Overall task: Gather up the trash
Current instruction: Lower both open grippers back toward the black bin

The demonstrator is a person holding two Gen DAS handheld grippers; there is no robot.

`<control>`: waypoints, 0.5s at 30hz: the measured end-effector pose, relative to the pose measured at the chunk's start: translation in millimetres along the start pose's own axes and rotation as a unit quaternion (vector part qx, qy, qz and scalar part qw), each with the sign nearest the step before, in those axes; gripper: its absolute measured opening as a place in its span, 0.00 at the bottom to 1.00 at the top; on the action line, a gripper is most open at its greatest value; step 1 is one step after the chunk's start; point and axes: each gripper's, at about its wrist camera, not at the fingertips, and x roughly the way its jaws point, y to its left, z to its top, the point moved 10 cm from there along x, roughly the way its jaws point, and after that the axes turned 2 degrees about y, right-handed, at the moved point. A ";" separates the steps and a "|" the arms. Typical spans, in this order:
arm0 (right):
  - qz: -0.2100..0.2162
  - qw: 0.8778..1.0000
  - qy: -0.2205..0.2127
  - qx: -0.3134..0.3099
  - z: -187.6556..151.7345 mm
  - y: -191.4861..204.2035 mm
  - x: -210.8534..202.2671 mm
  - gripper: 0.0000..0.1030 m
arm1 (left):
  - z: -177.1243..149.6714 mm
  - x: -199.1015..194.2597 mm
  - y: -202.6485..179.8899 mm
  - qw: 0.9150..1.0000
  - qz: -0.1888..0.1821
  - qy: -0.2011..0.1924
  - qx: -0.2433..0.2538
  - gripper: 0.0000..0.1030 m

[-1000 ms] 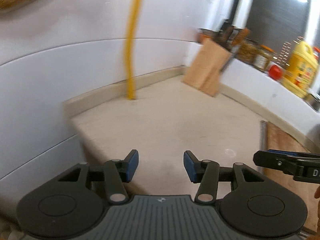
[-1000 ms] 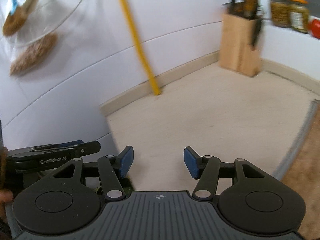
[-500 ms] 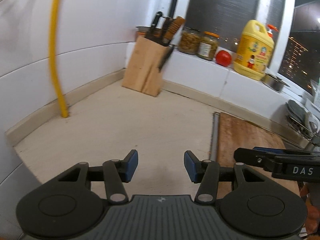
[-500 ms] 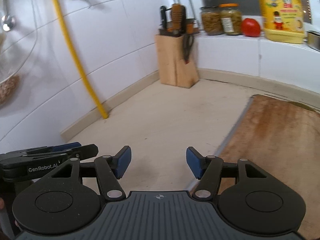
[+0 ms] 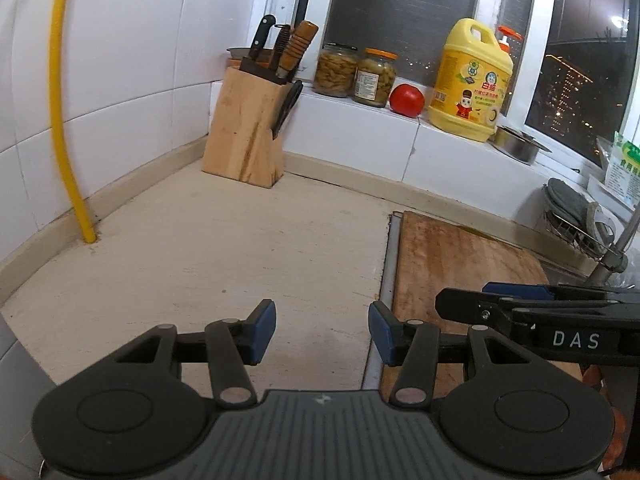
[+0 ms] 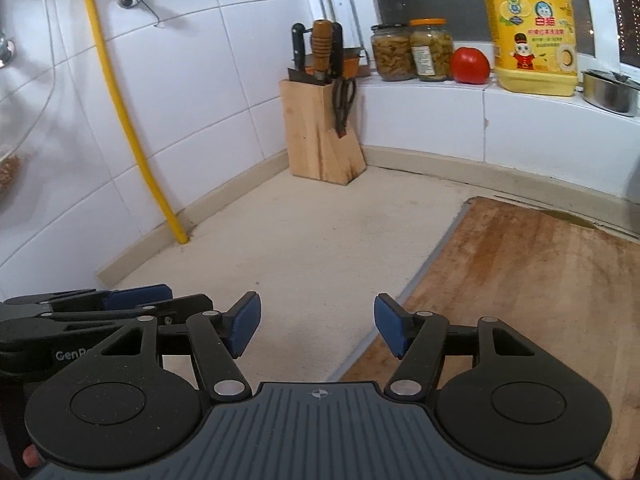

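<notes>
Both wrist views look forward and down, low over the worktop (image 5: 240, 248), side by side. They share the knife block (image 5: 248, 136) (image 6: 320, 128) at 12 o'clock and the cutting board (image 5: 460, 264) (image 6: 540, 272) at 3 o'clock.

White tiled walls (image 6: 208, 92), beige countertop (image 5: 224, 256), dark night window (image 5: 404, 4).

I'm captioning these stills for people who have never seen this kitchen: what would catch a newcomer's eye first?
Probably the big yellow detergent jug on the white window ledge, with a red tomato beside it and two jars of pickles further left. Next, the wooden knife block standing in the counter's corner, and the yellow hose running down the tiled wall. In front, both grippers, left and right, hover open and empty over the counter's bare stretch.
</notes>
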 end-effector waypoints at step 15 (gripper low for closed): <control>0.057 0.997 0.027 -0.038 -1.8 50.1 19.8 0.69 | -23.4 -40.6 82.9 0.991 0.104 -0.007 -0.079 0.43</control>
